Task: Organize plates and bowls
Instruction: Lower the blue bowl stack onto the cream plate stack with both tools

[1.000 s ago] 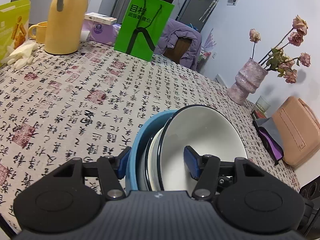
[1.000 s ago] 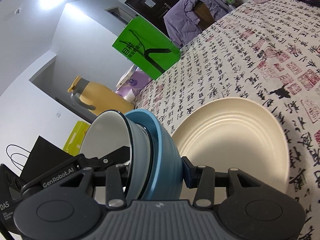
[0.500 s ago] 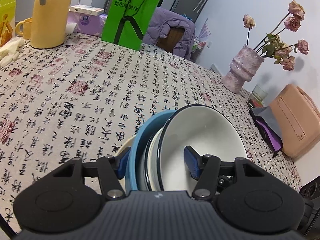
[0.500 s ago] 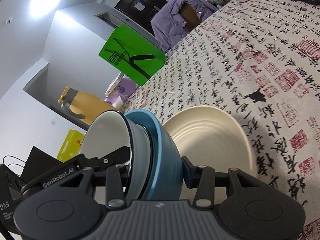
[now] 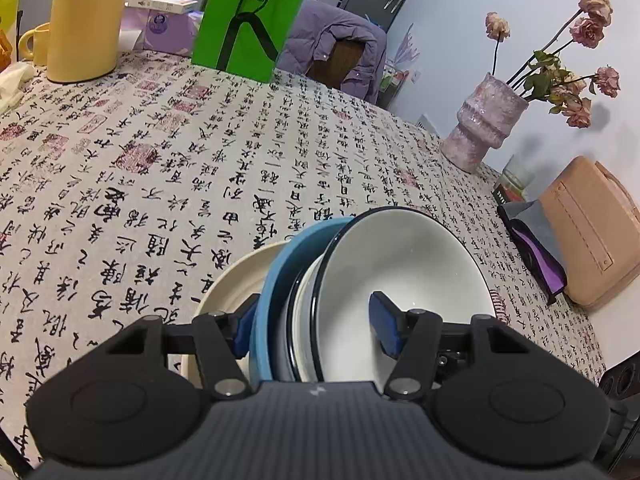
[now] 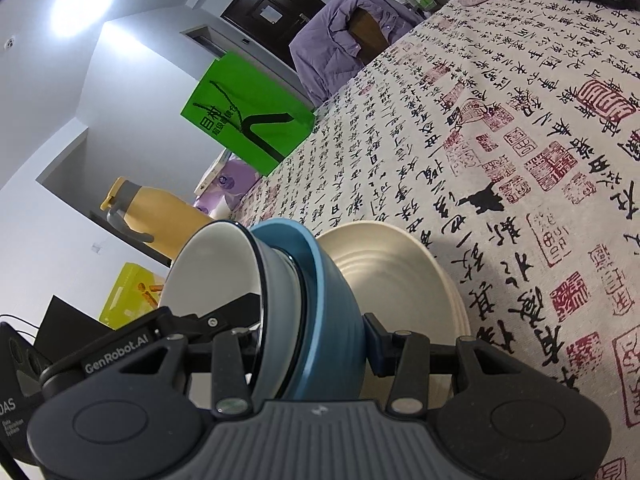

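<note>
Left gripper (image 5: 314, 326) clamped, pitched down; right gripper (image 6: 316, 344) likewise

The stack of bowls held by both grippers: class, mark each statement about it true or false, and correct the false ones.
1. The blue bowl is the outermost of the stack. True.
2. The innermost bowl is white inside with a dark rim. True.
3. The stack hangs over the vase of roses. False: over the cream plate.
4. The left gripper is empty. False: it clamps the stack.
5. The green bag lies flat. False: it stands upright.
</note>
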